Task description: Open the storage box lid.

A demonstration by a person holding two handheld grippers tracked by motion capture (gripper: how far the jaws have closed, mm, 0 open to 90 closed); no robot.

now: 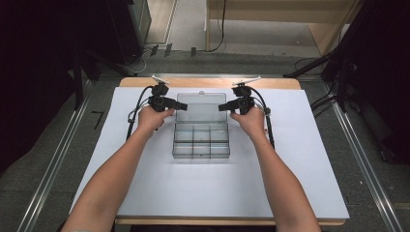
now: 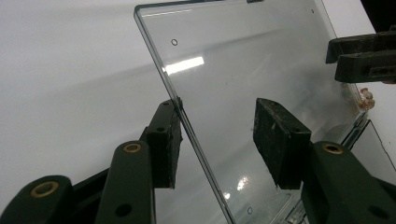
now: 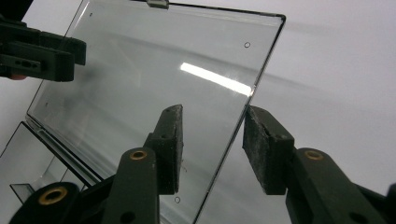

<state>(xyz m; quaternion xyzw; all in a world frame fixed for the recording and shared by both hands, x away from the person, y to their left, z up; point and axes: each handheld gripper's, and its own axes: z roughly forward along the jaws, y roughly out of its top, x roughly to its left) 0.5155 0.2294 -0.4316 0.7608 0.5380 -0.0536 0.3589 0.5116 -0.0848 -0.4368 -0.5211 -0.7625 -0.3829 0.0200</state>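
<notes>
Two pairs of black jaws are standing partly open, one pair astride each side edge of the clear lid (image 1: 200, 106), and neither pair is pressing on it. Seen through the left gripper view, the left gripper (image 2: 219, 140) is straddling the lid's left edge: the outer pad is lying just against the rim while the inner pad is standing well apart over the pane. Seen through the right gripper view, the right gripper (image 3: 212, 144) is bracketing the lid's right edge with a gap showing on both sides of the plastic. Nothing is being gripped by either.

Both hands are sitting level with each other and equally near, pointing inward at one another across the lid. That lid is lying swung back from the compartment box (image 1: 201, 141), hinged along its near side, with its latch tab at the far edge. Its long axis is running left to right, between the two sets of fingers.

Outward from there, the clear plastic box is resting around the middle of the white sheet (image 1: 290, 183), nearer the far edge of the tabletop (image 1: 140, 82), its small compartments looking empty. Judging by this, each edge is lying straight between its own jaws, so either pulling away or re-gripping is needing only a short move.
</notes>
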